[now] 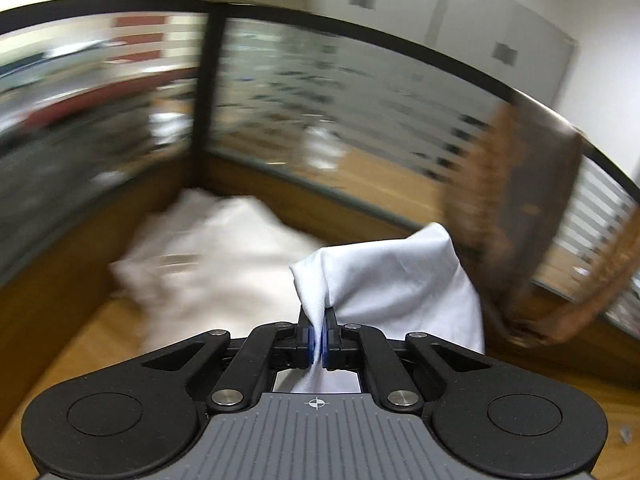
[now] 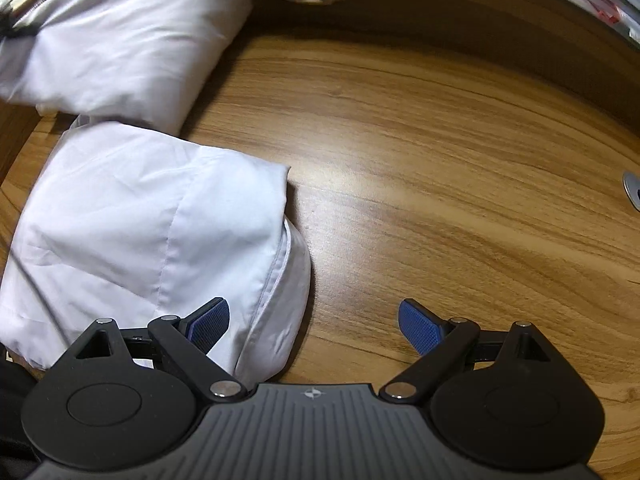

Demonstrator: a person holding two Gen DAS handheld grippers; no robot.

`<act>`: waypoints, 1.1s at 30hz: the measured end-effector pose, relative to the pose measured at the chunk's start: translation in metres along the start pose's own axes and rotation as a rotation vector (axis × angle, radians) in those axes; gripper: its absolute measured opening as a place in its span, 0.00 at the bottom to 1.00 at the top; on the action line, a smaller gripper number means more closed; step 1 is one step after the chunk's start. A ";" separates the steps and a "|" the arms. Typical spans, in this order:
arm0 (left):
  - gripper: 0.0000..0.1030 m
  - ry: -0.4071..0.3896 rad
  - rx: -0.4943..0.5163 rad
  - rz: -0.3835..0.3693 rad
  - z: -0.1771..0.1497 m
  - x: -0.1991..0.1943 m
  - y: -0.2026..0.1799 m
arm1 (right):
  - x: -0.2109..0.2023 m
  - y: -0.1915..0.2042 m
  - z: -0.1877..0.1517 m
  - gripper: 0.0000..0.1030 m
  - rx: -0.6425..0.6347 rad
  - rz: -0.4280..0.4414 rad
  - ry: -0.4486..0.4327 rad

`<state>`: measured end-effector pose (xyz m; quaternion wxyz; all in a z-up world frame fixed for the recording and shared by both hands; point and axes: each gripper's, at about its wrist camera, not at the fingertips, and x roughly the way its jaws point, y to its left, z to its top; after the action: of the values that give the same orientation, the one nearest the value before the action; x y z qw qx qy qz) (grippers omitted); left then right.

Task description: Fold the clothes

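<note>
My left gripper (image 1: pixel 319 338) is shut on a fold of a white garment (image 1: pixel 394 280), which bunches up above and to the right of the blue pads. The left wrist view is blurred by motion. More white cloth (image 1: pixel 208 256) lies heaped on the wooden table beyond. In the right wrist view my right gripper (image 2: pixel 314 326) stands open just above the table, its left pad (image 2: pixel 210 324) over the edge of a folded white garment (image 2: pixel 148 224). A second piece of white cloth (image 2: pixel 128 40) hangs or lies at the upper left.
The wooden table (image 2: pixel 440 160) stretches to the right of the garment. A brown woven basket (image 1: pixel 520 216) stands at the right in the left wrist view. Glass partitions with a dark frame (image 1: pixel 204 92) close the table's far sides. A metal grommet (image 2: pixel 632 188) sits at the right edge.
</note>
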<state>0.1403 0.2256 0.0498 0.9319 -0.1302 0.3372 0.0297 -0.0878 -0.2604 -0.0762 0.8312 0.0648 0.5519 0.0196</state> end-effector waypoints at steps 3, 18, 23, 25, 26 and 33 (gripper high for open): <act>0.05 -0.008 -0.046 0.094 -0.006 -0.018 0.038 | -0.002 0.000 -0.001 0.92 -0.012 0.000 -0.004; 0.06 0.083 -0.241 0.536 -0.097 -0.096 0.148 | 0.003 0.002 0.006 0.92 -0.110 0.006 -0.005; 0.08 0.134 -0.317 0.592 -0.128 -0.109 0.168 | 0.009 0.008 0.012 0.92 -0.166 0.018 -0.005; 0.13 0.129 -0.333 0.572 -0.132 -0.115 0.167 | 0.010 0.011 0.015 0.92 -0.188 0.023 -0.005; 0.23 0.127 -0.338 0.561 -0.133 -0.117 0.165 | 0.011 0.013 0.016 0.92 -0.199 0.025 -0.006; 0.74 0.104 -0.235 0.461 -0.126 -0.120 0.125 | 0.017 0.031 0.030 0.92 -0.246 0.067 -0.021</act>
<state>-0.0483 0.3172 0.0052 0.8604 -0.1587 0.3998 0.2732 -0.0526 -0.2302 -0.0765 0.8374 -0.0191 0.5341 0.1145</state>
